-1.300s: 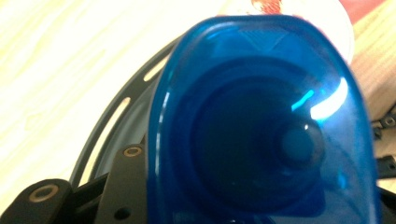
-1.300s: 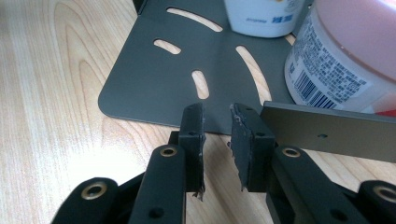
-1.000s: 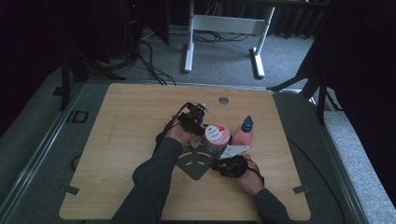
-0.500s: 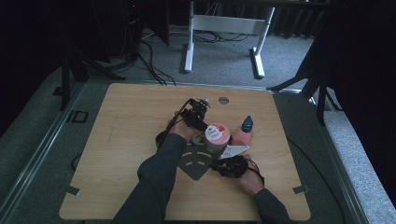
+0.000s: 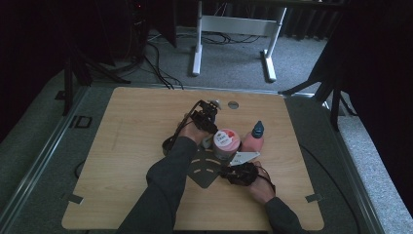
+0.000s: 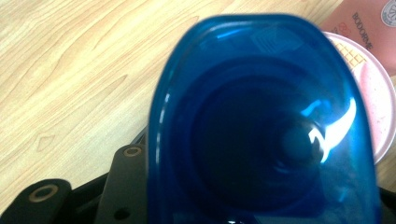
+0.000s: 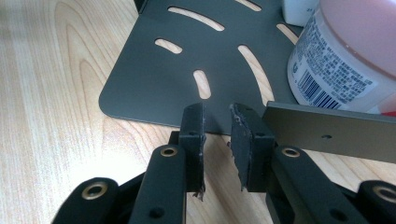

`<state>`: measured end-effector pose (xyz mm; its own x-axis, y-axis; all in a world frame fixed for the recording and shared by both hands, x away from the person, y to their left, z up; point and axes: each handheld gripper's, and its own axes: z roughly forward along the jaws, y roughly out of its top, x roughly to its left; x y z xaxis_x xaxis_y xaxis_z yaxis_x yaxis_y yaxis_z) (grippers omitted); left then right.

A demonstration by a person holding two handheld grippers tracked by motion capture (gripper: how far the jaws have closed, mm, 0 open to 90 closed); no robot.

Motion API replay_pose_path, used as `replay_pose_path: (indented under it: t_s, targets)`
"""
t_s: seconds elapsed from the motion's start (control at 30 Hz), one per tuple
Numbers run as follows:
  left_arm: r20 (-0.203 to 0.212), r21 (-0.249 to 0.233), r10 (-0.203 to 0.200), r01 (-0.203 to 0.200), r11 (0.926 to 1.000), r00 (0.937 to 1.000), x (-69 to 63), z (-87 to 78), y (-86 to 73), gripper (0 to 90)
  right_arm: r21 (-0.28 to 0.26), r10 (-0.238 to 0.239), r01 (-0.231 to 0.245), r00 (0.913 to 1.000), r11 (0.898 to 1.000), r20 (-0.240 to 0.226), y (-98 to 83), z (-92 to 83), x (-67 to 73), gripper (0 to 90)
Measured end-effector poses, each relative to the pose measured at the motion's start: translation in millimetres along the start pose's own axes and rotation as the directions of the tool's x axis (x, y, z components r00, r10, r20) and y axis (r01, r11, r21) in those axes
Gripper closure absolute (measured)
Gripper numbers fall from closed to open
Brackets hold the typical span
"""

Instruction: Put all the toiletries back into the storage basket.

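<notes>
Little change is seen against the earlier frames: the left gripper (image 5: pixel 207 114), above the middle of the high view, has shifted only slightly, while the right gripper (image 5: pixel 237 174) has been kept in place below the centre. A translucent blue cap (image 6: pixel 264 123) is held across the left gripper view, clamped between the jaws, its hollow inside turned to the camera and a bright glint seen at its right. Beside it, at the right edge, a pink-lidded jar (image 6: pixel 371 100) is seen on the bench (image 6: pixel 79 70). In the right gripper view the jaws are nearly closed with only a narrow gap, nothing gripped, their tips set at the edge of a dark slotted plate (image 7: pixel 187 60); the jar's barcoded wall (image 7: pixel 334 65) is seen at upper right.
</notes>
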<state>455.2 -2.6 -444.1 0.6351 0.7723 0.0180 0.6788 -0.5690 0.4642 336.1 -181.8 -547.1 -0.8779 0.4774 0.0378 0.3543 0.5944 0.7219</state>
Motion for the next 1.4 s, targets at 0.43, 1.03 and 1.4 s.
replay_pose_path:
  t_s: [0.43, 1.03, 1.4]
  targets:
    - [-0.002, -0.022, -0.013, 0.013, 0.9997, 0.9999, 2.0, 3.0, 3.4, 54.5, 0.004, -0.002, 0.002, 1.0, 1.0, -0.003, 0.4, 2.0, 0.9, 74.3]
    - [0.02, -0.043, -0.035, 0.035, 0.9984, 0.9992, 4.7, 4.8, 3.0, 53.0, 0.004, -0.003, 0.003, 1.0, 1.0, -0.006, 0.6, 2.6, 1.1, 74.2]
    - [0.03, -0.05, -0.055, 0.056, 0.9971, 0.998, 9.8, 0.8, -3.3, 41.7, 0.007, -0.002, 0.002, 1.0, 1.0, -0.008, 0.6, 2.7, 2.0, 74.0]
